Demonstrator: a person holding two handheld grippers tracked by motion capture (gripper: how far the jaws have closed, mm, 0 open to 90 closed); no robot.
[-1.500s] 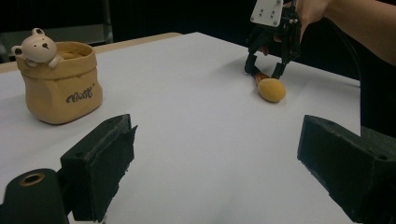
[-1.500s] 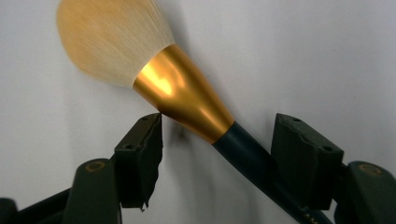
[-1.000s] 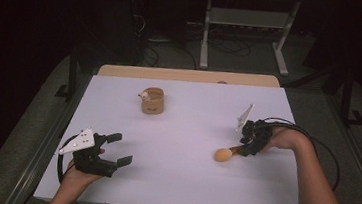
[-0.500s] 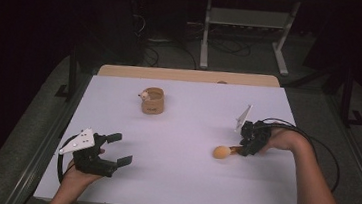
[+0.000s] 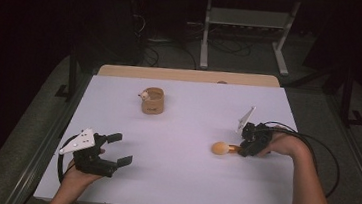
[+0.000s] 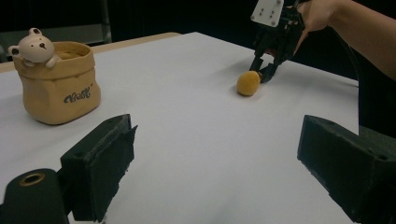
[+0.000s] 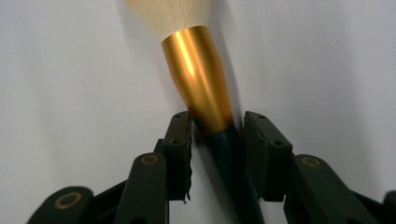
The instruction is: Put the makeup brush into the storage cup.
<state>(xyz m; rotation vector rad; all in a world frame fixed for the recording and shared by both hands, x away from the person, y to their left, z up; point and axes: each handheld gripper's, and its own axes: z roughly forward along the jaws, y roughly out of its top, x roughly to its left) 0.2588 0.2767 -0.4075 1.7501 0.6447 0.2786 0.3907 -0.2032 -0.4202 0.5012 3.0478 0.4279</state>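
Note:
A make-up brush (image 5: 220,148) with a fluffy tan head, gold ferrule (image 7: 201,79) and dark handle lies on the white table (image 5: 186,183) at the right. My right gripper (image 5: 238,150) points left along it. Its jaws have just been closing and now stand against both sides of the handle, just behind the ferrule. From the left gripper view, the brush head (image 6: 248,83) rests on the table beyond that gripper (image 6: 265,70). My left gripper (image 5: 118,148) hovers near the front left, open and holding nothing.
A small tan fabric bag (image 5: 152,101) stands at the back middle of the table, with a little bear figure (image 6: 35,44) on its rim. A wooden strip (image 5: 186,75) runs along the far edge. Cables trail from the right hand.
The right gripper's jaws have drawn in around the brush handle. Both hands stay where they were, and the brush still lies in the same place.

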